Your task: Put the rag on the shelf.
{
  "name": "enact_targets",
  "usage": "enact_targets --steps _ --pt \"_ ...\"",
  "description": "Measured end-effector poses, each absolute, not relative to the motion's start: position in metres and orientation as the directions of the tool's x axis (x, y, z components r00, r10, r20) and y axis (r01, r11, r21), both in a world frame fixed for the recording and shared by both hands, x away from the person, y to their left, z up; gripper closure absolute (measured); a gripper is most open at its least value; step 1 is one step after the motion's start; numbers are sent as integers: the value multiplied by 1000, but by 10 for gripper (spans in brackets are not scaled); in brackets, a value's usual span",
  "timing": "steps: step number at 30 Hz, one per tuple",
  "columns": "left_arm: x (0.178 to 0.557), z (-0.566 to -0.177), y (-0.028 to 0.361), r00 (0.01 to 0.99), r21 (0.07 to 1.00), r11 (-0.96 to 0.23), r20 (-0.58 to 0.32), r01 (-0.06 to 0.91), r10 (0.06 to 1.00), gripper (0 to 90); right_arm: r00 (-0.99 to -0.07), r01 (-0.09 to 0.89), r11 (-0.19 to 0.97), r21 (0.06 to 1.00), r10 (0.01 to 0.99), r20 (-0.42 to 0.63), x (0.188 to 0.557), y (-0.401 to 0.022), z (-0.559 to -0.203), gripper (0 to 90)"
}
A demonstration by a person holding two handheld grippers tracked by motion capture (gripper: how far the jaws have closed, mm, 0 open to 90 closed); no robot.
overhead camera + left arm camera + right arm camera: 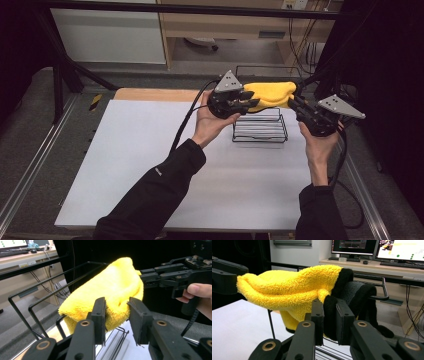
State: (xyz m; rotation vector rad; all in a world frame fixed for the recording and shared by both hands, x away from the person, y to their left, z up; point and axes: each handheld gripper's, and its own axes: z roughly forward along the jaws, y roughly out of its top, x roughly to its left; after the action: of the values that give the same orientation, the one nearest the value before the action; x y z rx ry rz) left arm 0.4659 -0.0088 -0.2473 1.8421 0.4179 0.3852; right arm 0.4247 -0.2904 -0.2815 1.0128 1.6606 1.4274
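Note:
A fluffy yellow cloth (270,94) with a black hem lies draped over the top of a black wire rack (260,129) at the back of the white table. My left gripper (250,100) is at the cloth's left end. In the left gripper view its jaws (116,303) stand slightly apart with a fold of the cloth (110,285) loose between them. My right gripper (292,101) is at the right end. In the right gripper view its jaws (329,305) pinch the black hem of the cloth (292,292).
The white table top (150,165) stretches left and toward the person from the rack. A wooden strip (155,94) edges its far side. Metal rails run along both sides. A desk with monitors (397,250) stands beyond the rack.

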Motion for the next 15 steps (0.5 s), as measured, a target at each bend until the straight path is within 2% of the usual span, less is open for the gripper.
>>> enact_targets --steps 4,11,15 --pt "467 -255 -12 876 938 -318 36 136 480 781 -443 115 84 990 896 -24 422 -291 -281 781" --pt "473 -267 -17 864 924 -357 62 140 500 796 -470 120 83 989 882 -17 411 -294 -276 667" --pt "473 -271 -21 857 913 -389 98 125 505 797 -469 82 53 995 883 -9 406 -294 -265 596"
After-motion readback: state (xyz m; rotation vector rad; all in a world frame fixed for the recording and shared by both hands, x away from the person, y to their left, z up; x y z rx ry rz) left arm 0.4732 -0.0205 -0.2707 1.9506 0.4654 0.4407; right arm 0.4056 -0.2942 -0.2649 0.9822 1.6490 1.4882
